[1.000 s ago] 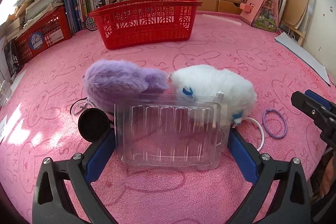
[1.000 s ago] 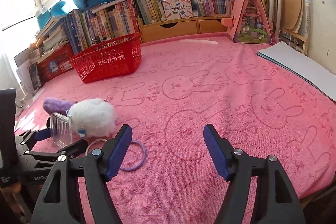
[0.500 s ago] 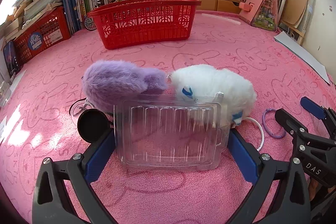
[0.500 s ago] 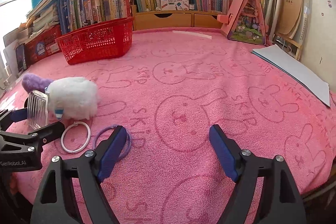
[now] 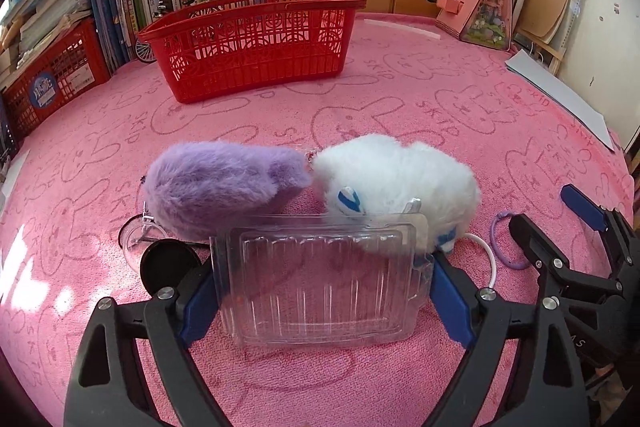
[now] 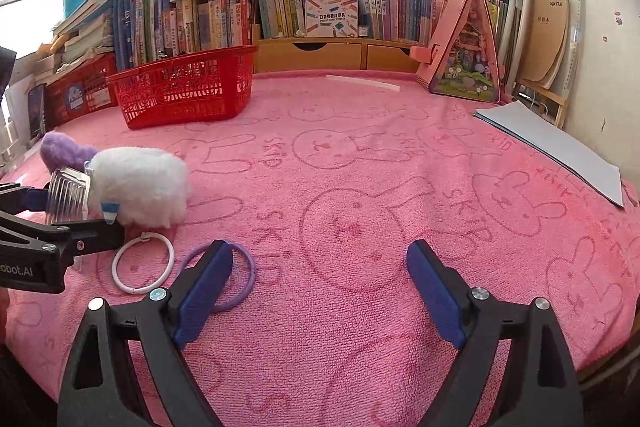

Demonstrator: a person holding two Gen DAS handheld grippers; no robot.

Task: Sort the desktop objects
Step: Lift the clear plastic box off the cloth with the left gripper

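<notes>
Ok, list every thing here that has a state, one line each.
left gripper: fingers closing around the clear plastic tray.
clear plastic tray: upright on edge, empty.
right gripper: fingers opening, nothing between them.
red basket: upright.
purple ring: flat on the cloth.
white ring: flat.

Purple ring (image 5: 505,241) partly hidden behind right tongs (image 5: 560,223).

The right gripper (image 6: 320,287) hangs over the pink bunny-print towel (image 6: 380,187), its jaws opening with nothing but bare cloth between them, and its left finger (image 6: 204,287) overlaps a purple hair tie (image 6: 244,283) lying just beside a white ring (image 6: 143,267). At the left edge the left gripper (image 6: 60,223) has a clear plastic tray (image 6: 68,197) between its fingers (whether the pads press on it cannot be told here), with a white plush (image 6: 140,185) and a purple plush (image 6: 60,149) right behind it. Farther back a red basket (image 6: 184,91) stands before the row of books (image 6: 280,3).
</notes>
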